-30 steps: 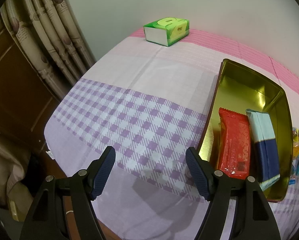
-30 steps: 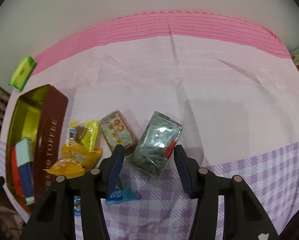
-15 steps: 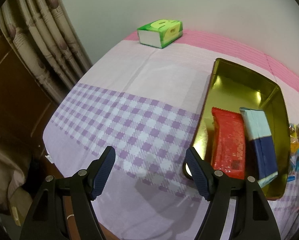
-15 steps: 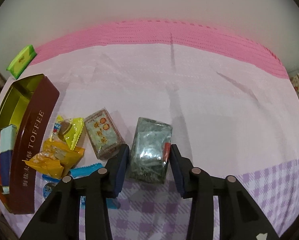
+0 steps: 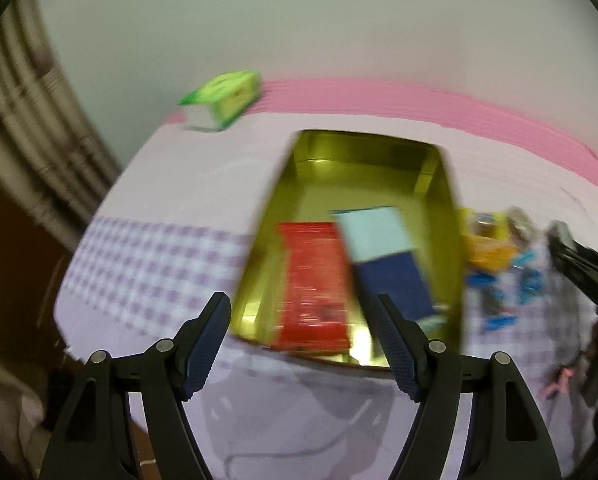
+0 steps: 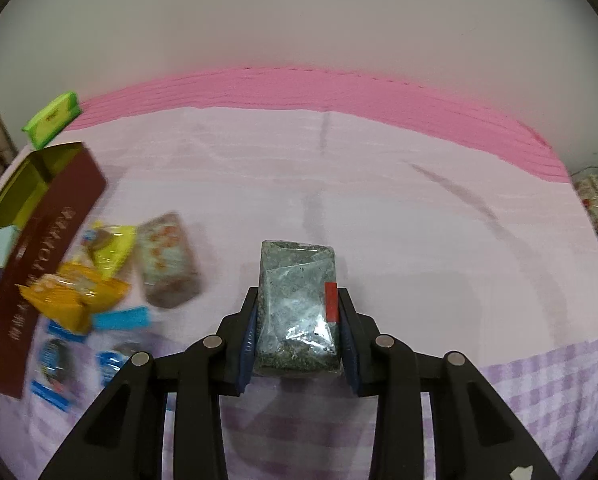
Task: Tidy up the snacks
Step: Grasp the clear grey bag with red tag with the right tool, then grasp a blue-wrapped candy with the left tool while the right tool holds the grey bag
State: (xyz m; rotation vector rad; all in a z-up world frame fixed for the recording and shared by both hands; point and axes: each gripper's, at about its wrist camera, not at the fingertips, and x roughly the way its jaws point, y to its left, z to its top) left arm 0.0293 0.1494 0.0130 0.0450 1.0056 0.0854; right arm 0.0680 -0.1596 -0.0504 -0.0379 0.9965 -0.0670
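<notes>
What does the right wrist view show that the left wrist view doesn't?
Right wrist only: the right gripper, whose jaws have just been closing, pinching a grey-green snack packet.

Left wrist only: the left gripper, open and empty, and the red packet lying in the tin.

Both: the tin, the green box, the loose snacks beside the tin.

The right tongs point(image 6: 297, 330) point steeply downward; their jaws have just been closing and both pads now press the sides of a grey-green packet point(image 6: 297, 304). The left tongs point(image 5: 305, 334) also tilt downward, jaws spread wide with nothing between them.
</notes>
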